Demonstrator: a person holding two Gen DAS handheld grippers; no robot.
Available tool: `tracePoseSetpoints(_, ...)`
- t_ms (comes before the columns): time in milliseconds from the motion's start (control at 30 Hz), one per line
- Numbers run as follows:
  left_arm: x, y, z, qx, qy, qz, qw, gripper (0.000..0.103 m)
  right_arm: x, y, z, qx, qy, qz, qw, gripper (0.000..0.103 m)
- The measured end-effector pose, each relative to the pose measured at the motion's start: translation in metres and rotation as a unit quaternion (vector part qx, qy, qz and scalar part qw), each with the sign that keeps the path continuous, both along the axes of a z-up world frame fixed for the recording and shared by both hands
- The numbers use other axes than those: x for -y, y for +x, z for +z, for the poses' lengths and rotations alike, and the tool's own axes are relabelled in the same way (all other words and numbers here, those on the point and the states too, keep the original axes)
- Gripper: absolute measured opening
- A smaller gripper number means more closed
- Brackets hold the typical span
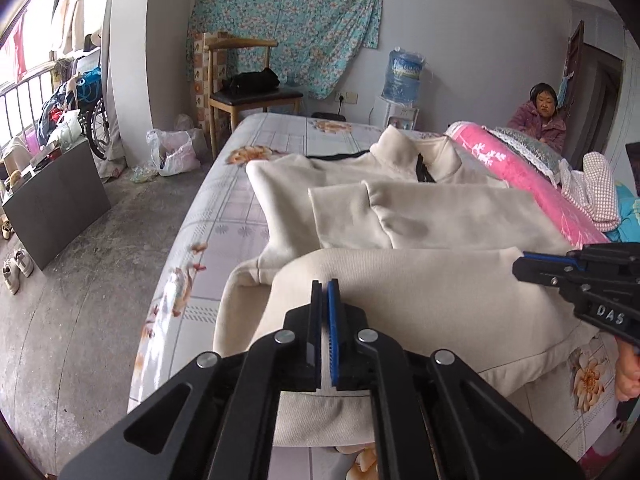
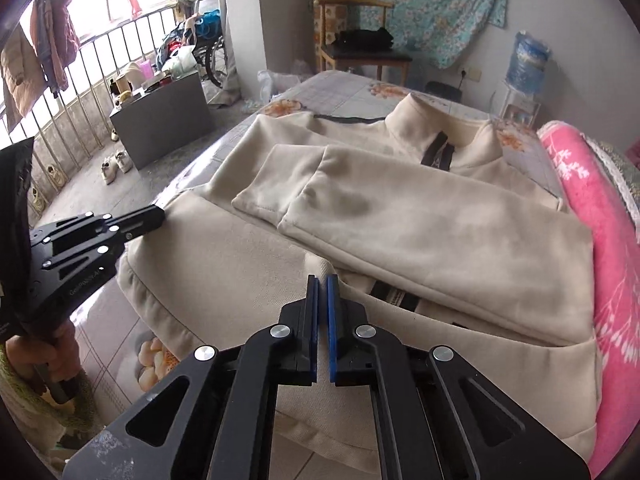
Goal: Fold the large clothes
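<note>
A large cream zip-up jacket lies on the bed with its collar at the far end and both sleeves folded across its chest. My left gripper is shut on the jacket's near hem at its left side, and the cloth rises in a fold to its tips. My right gripper is shut on the jacket at the hem's right side, where the fabric tents up to the pads. Each gripper shows in the other's view: the right gripper at the right edge, the left gripper at the left.
The bed has a floral sheet. A rolled pink blanket runs along its right side. A person sits beyond it. On the floor to the left are a grey box, shoes and a plastic bag. A wooden chair stands at the wall.
</note>
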State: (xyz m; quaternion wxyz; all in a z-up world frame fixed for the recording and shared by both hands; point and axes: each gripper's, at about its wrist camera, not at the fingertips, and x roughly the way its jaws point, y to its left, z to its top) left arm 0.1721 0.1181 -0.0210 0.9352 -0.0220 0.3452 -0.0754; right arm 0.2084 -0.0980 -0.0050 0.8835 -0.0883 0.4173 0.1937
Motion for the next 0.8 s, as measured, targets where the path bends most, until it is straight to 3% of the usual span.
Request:
tracePoseSetpoints(100,0.004,0.013,-0.008,-0.006,0.018,0.002,0.9998,0.002,-0.007,0.011,-0.016,0.004,-0.016,-0.011,1.000,0.002)
tracePoseSetpoints(233,0.003,0.028,-0.036,-0.052,0.017,0.002,0.9985,0.005,-0.013,0.023,-0.047,-0.005,-0.043,-0.015,0.999,0.002)
tracePoseSetpoints(400,-0.004,0.003,-0.014,-0.008,-0.001,0.003,1.0000,0.006,-0.009,0.021,-0.050,-0.002,-0.035,-0.018,0.999,0.002)
tracePoseSetpoints(500,0.007,-0.006,-0.006,-0.003,-0.041,-0.043,0.9982,0.006,-0.010,0.026,-0.055,-0.006,-0.033,-0.016,0.999,0.002)
tracePoseSetpoints(567,0.026,0.000,-0.015,-0.031,-0.049,-0.078,0.9952,0.006,-0.009,0.028,-0.060,-0.008,-0.025,-0.018,0.999,0.002)
tracePoseSetpoints(700,0.059,0.017,-0.052,-0.098,0.011,-0.078,0.9921,0.006,0.005,0.029,-0.054,-0.031,0.021,-0.019,0.999,0.007)
tracePoseSetpoints(800,0.053,0.018,-0.052,-0.102,-0.018,-0.070,0.9921,0.006,0.039,0.023,-0.033,-0.031,0.076,-0.038,0.996,0.020)
